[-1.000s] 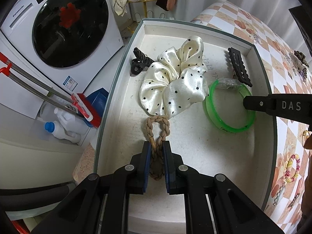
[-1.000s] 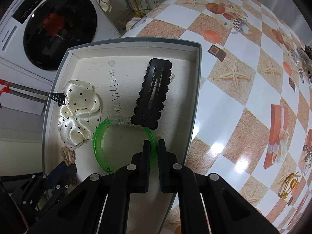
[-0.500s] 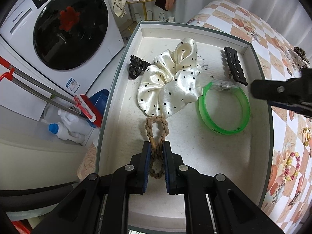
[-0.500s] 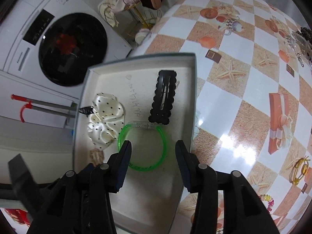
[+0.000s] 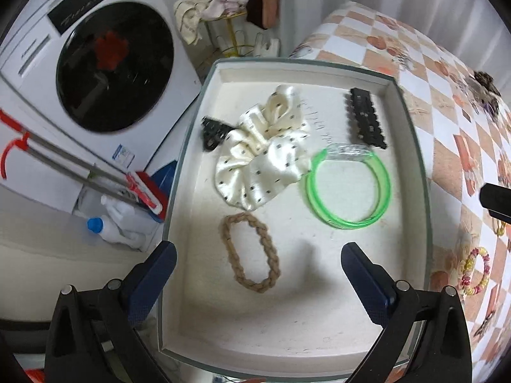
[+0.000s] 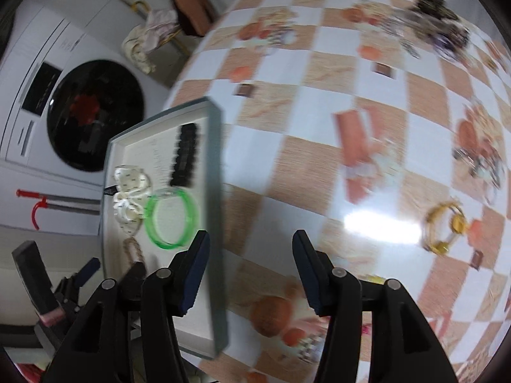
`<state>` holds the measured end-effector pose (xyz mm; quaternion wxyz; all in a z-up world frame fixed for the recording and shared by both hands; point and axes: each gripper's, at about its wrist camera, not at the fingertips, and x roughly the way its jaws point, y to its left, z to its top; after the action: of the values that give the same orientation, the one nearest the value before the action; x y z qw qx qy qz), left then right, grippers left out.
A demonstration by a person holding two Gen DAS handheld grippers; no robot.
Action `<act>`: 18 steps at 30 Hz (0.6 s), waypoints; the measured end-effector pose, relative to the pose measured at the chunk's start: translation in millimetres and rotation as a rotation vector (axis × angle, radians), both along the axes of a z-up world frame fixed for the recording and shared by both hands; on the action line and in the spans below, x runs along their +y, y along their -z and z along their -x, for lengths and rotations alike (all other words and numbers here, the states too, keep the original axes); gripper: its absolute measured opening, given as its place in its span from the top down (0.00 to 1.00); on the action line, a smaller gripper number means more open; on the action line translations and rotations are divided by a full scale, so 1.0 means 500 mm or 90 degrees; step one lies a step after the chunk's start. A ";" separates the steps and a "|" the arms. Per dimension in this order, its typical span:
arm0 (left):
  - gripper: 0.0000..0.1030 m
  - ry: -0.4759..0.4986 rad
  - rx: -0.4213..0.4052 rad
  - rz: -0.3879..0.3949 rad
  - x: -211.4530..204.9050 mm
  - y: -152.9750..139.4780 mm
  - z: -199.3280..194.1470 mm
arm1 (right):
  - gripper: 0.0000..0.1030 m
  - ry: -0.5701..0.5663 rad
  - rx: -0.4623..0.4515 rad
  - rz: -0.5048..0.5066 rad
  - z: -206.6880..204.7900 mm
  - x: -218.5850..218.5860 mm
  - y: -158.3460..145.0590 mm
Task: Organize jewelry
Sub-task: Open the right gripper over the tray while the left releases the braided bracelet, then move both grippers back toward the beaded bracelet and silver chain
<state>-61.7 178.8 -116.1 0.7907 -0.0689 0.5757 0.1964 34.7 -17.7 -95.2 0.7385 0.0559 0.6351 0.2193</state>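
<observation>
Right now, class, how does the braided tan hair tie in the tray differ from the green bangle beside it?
The braided tan hair tie is a soft, matte, woven oval; the green bangle is a rigid, glossy, translucent near-circle. The hair tie is smaller and lies nearer the left claw; the bangle is larger, by the black clip. Both lie flat in the tray, ungripped.

Tray (image 5: 412, 146): on the table (image 6: 319, 166), at its left edge.
Braided hair tie (image 5: 249, 252): in the tray, near left, apart from the other pieces.
Scrunchie (image 5: 265, 166): in the tray, centre, just beyond the braided hair tie.
Claw clip (image 5: 212, 132): far left, touching the scrunchie.
Bangle (image 5: 348, 188): right of the scrunchie, touching it.
Snap clip (image 5: 365, 118): far right, just beyond the bangle.
Washing machine (image 5: 95, 63): left of the tray, beyond the table edge.
Yellow ring piece (image 6: 445, 226): on the table, well right of the tray.
</observation>
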 end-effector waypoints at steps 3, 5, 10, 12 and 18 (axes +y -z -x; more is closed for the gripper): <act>0.00 0.025 -0.004 -0.005 -0.023 -0.013 -0.012 | 0.27 0.030 0.000 0.003 -0.001 -0.050 0.002; 0.00 0.040 -0.006 -0.006 -0.042 -0.020 -0.022 | 0.27 0.049 -0.002 0.007 -0.006 -0.089 0.001; 0.00 0.073 -0.014 -0.002 -0.105 -0.037 -0.056 | 0.27 0.090 -0.002 0.026 -0.020 -0.182 0.005; 0.00 0.087 -0.019 0.013 -0.136 -0.042 -0.074 | 0.27 0.106 -0.001 0.034 -0.026 -0.221 0.007; 0.00 0.119 -0.021 0.043 -0.220 -0.044 -0.112 | 0.27 0.139 0.002 0.054 -0.050 -0.311 0.016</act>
<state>-5.7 68.9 -93.9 0.8121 -0.0444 0.5729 0.1012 59.8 -173.1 -103.0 0.7588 0.0940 0.6349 0.1105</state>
